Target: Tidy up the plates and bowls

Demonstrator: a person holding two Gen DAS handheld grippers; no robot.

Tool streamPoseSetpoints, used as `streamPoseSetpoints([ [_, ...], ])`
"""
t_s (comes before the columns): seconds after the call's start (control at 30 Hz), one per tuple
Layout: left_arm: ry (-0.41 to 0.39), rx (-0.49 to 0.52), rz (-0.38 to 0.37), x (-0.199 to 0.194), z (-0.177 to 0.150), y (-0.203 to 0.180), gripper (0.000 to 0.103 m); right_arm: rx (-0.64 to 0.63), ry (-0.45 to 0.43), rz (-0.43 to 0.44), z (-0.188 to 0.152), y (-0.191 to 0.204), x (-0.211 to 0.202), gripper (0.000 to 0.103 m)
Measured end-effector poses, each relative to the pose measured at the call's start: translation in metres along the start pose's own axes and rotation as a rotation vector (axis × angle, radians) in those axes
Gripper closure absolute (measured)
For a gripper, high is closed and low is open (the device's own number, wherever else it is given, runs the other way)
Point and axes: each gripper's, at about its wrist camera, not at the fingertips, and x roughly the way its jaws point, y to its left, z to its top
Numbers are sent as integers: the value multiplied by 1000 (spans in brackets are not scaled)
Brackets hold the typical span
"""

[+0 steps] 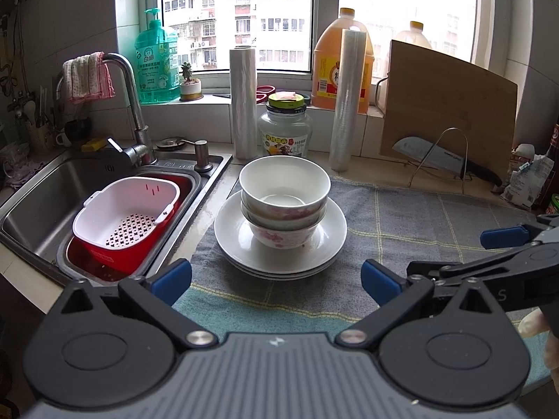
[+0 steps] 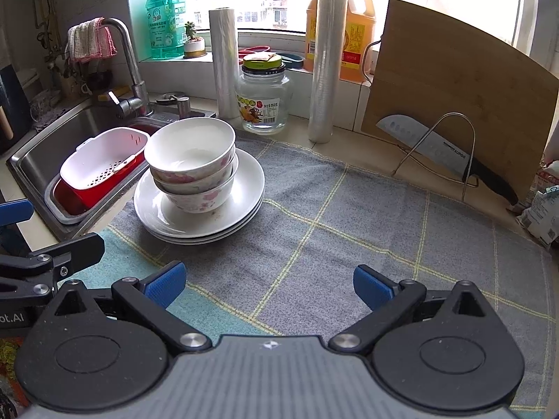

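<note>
1. Three bowls (image 1: 284,202) sit nested on a stack of white plates (image 1: 279,244), and that pile rests at the left edge of the checked cloth (image 2: 349,230) on the desk, just beside the sink (image 1: 45,188). It looks tidy already, so I judge your step to be either the last check or the first lift off the pile.
2. Your left tool (image 1: 276,281) hovers low in front of the pile, spread wide, holding nothing. Your right tool (image 2: 269,284) is also spread wide and empty, over bare cloth to the right of the dishes.
3. If you lift a bowl, take the top one by its rim, with one finger inside and one outside. Close slowly, because the glaze looks smooth and likely slippery.
4. Raise it straight up, so the bowl beneath does not drag along or tip toward the sink.
5. Steady the plates with the other tool only at their outer edge; the shallow rims give little to pinch.
6. The bowls are round, deep and thin-walled, white inside with pink flower print outside. The plates are plain, glossy and wide. A few dark specks show on the top plate by the lowest bowl.
7. The woven cloth looks soft and should cushion whatever you set down.
8. Stay clear of the knife (image 2: 443,153) in the wire rack (image 2: 443,146) at the right.
</note>
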Motion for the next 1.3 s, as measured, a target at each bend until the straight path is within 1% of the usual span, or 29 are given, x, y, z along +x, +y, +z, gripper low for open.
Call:
streamPoseSetpoints([
  [0.1,16,4,20,2,1,0,1,-1,-4,-10,0,1,-1,0],
  [0.33,31,-1,26,3,0,3,1,2,-9,-10,2,1,-3,0],
  [1.3,42,12,43,3,6,-2,1,9,-19,-17,6,-3,-5,0],
])
